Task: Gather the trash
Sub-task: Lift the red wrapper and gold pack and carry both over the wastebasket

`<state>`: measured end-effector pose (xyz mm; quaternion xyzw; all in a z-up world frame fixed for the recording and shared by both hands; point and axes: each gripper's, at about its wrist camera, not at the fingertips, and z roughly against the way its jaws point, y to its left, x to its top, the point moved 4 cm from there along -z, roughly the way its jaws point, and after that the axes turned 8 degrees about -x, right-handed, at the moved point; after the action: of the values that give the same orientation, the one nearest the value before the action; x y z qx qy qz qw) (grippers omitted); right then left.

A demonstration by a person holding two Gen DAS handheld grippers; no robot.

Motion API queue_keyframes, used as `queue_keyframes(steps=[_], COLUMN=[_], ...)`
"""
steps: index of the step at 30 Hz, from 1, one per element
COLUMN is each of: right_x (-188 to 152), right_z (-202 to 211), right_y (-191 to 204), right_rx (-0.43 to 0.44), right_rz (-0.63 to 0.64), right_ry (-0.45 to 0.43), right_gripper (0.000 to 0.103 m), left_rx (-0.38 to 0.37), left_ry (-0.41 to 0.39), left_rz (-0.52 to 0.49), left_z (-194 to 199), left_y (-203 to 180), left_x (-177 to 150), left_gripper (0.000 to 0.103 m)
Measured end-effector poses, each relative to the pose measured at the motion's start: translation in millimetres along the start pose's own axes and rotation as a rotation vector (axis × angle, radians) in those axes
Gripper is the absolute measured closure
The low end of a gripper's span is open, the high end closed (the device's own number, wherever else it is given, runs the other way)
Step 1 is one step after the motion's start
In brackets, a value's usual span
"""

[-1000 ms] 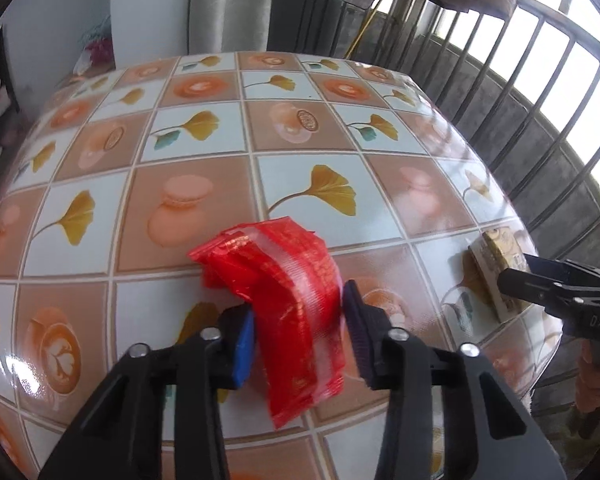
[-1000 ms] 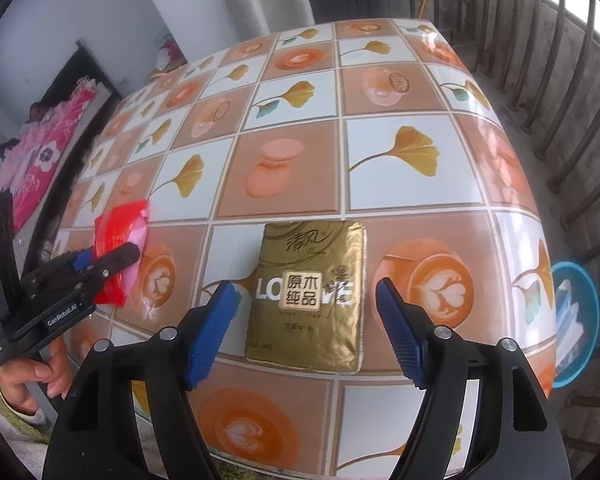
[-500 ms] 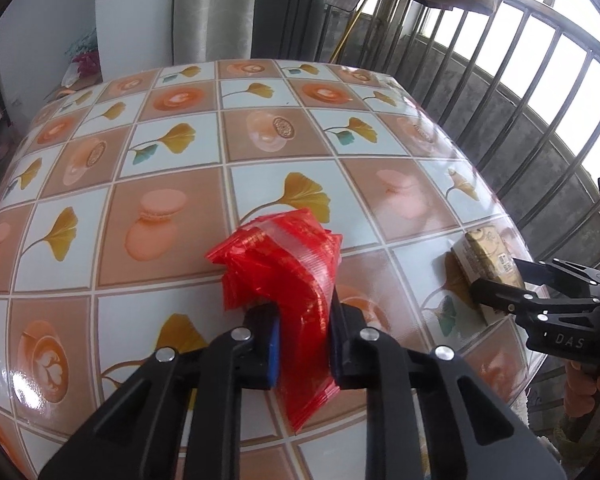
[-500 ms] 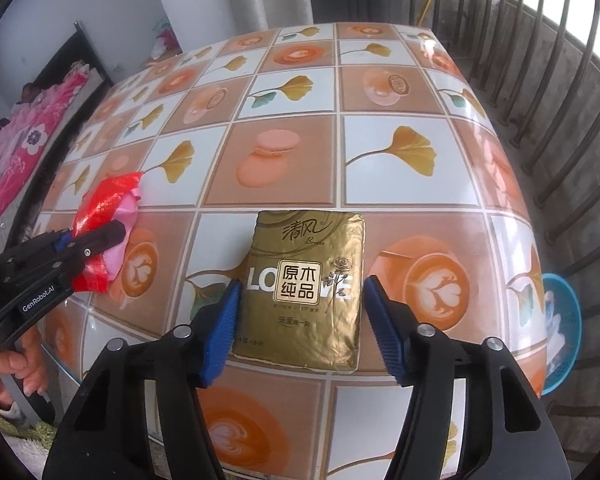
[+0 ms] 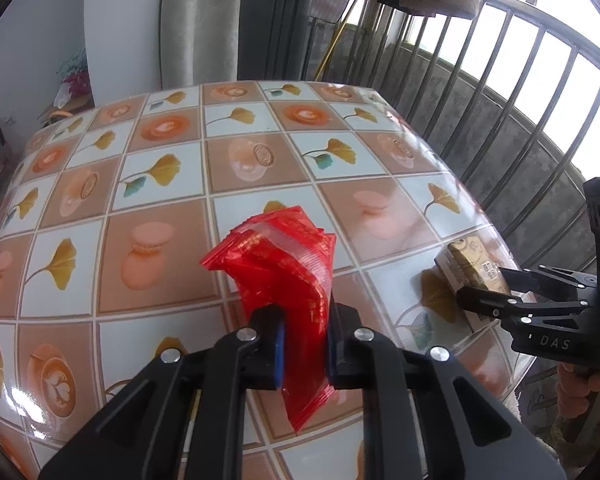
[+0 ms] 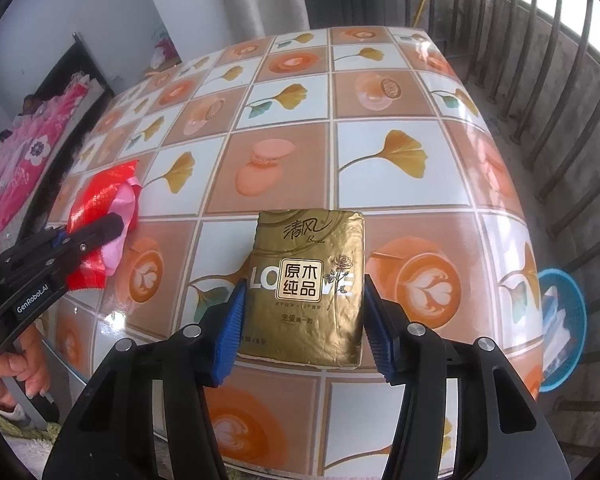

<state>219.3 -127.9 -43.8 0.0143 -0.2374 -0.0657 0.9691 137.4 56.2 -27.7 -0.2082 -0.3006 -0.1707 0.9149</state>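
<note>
My left gripper [image 5: 303,350] is shut on a crumpled red plastic wrapper [image 5: 284,264] and holds it just above the tiled table; the wrapper also shows in the right wrist view [image 6: 100,216] at the left. A gold tissue packet [image 6: 306,286] lies flat near the table's front edge. My right gripper [image 6: 304,328] is open with its blue pads on either side of the packet, touching or nearly touching its sides. The packet also shows in the left wrist view [image 5: 474,268] at the right edge.
The table [image 6: 380,100] has a glossy tile-pattern cover. A blue basket [image 6: 562,332] with white scraps sits on the floor beyond the table's right edge. Metal railing [image 5: 520,100] runs along the right. A pink bedspread [image 6: 32,152] lies at the far left.
My left gripper closed on the red wrapper and lifted it slightly. My right gripper moved forward and narrowed around the gold packet.
</note>
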Motion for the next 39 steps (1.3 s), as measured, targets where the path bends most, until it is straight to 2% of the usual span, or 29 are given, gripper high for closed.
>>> queue_keyframes(steps=[29,39], right_x=[4.0,-1.3], right_z=[39.8,64.2], right_y=[-30.4,-75.1], right_rx=[0.049,0.038], right_rz=[-0.113,-0.213], right_ry=[-0.101,-0.163], right_gripper=[0.052,0.052], left_rx=[0.02,-0.018], left_ry=[-0.103,-0.115], left_rz=[-0.157,-0.237], left_z=[26.4,25.7], left_y=[-45.0,-77.6], left_x=[24.9,35.6], left_gripper=[0.089,0.089])
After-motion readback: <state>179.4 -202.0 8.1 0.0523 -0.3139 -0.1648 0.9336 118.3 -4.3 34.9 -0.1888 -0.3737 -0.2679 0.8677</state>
